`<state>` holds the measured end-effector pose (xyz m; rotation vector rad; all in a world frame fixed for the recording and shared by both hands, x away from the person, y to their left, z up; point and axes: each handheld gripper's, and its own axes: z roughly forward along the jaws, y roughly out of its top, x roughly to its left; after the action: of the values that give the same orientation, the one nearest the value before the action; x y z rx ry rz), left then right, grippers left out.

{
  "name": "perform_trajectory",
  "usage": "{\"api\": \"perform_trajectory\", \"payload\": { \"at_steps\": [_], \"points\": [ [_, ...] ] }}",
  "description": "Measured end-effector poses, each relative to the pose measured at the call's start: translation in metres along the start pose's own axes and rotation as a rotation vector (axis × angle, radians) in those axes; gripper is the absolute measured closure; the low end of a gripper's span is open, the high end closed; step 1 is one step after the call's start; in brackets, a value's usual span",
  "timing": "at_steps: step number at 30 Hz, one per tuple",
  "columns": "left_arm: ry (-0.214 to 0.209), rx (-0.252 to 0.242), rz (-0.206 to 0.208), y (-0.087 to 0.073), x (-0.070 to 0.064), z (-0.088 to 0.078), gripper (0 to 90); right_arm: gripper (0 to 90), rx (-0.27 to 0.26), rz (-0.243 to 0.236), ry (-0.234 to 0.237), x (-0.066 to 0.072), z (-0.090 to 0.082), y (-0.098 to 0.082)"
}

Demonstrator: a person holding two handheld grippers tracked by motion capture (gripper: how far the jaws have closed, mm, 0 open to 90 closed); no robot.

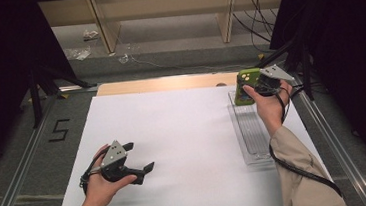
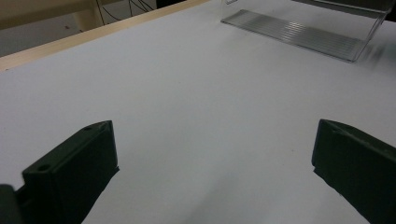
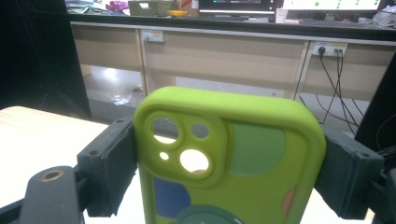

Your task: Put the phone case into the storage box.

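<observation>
High view, right gripper (image 1: pixel 251 88): jaws pinching green phone case (image 1: pixel 246 86), upper right, above clear tray (image 1: pixel 252 136)
Left gripper (image 1: pixel 138 157): jaws spread, empty, lower left
Risk: case may slip; only its edges are clamped

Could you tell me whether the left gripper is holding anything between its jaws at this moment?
No, the left gripper has its jaws spread wide apart with just the white table sheet between them.

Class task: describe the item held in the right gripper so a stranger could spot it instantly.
Start at the white table sheet and go to its far right corner, above the clear plastic tray. There the right gripper clamps a phone case. It is lime green, with camera cutouts.
</observation>
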<state>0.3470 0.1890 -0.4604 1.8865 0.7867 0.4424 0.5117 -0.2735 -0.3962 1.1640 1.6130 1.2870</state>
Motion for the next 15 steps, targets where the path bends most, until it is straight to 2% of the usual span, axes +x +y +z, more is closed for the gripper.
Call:
{"api": "perform_trajectory", "payload": {
  "at_steps": [15],
  "points": [
    [0.0, 0.0, -0.002, 0.0, 0.0001, -0.0001, 0.0, 17.9, 0.01, -0.011, -0.003, -0.0005, 0.0083, -0.0032]
  ]
}}
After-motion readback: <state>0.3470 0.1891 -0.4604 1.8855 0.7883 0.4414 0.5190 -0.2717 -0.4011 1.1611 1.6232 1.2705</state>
